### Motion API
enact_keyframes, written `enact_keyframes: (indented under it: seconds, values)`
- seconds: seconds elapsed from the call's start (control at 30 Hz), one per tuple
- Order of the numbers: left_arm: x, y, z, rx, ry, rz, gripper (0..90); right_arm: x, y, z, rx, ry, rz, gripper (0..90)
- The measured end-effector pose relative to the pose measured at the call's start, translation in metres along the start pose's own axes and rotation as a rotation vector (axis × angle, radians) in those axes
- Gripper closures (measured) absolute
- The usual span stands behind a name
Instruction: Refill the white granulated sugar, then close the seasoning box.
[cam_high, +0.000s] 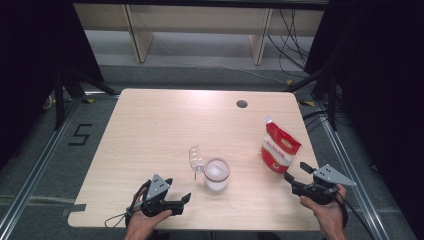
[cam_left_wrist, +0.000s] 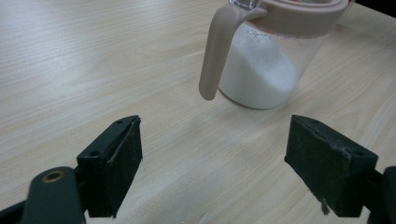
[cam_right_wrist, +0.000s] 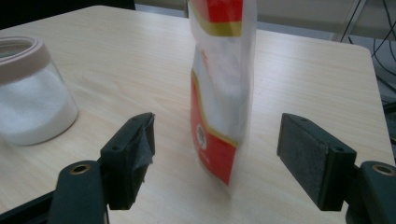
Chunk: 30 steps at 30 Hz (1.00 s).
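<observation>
Red-and-white pouch (cam_high: 279, 148); clear, pink-rimmed jar (cam_high: 217, 175).

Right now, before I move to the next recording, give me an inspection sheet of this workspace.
Surface: light wooden table, with a round cable hole near the far edge.
Job's things: clear jar with a pinkish rim and handle, part full of white powder, its clear lid hinged open; red and white pouch standing upright to the jar's right.
Clutter: nothing seen.
Grippers: left gripper open, resting near the front edge, aimed at the jar; right gripper open, the pouch ahead of its jaws, untouched.
Cables: black cable trailing from the left gripper; wires on the floor beyond the table.
Surroundings: grey floor, black curtains, pale shelving behind.
</observation>
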<state>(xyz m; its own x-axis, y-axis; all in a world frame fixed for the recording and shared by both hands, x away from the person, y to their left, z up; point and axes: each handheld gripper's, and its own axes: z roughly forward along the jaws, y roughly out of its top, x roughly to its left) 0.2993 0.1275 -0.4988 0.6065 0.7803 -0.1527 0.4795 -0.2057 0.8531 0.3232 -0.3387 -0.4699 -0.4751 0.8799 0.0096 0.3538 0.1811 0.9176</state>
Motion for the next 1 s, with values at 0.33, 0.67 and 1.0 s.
enact_keyframes:
  seconds: [0.33,0.67,1.0]
  values:
    - [-0.004,0.000,0.002,0.009,-0.037,-0.071,18.2,0.009,-0.009,-0.003,0.049,0.076,0.047,17.8]
    - [0.001,0.001,0.003,0.004,-0.029,-0.026,18.3,0.021,-0.013,-0.004,0.085,0.118,0.035,15.5]
    - [0.000,0.001,0.004,-0.001,-0.038,-0.048,18.4,0.027,-0.015,-0.005,0.134,0.124,0.035,15.6]
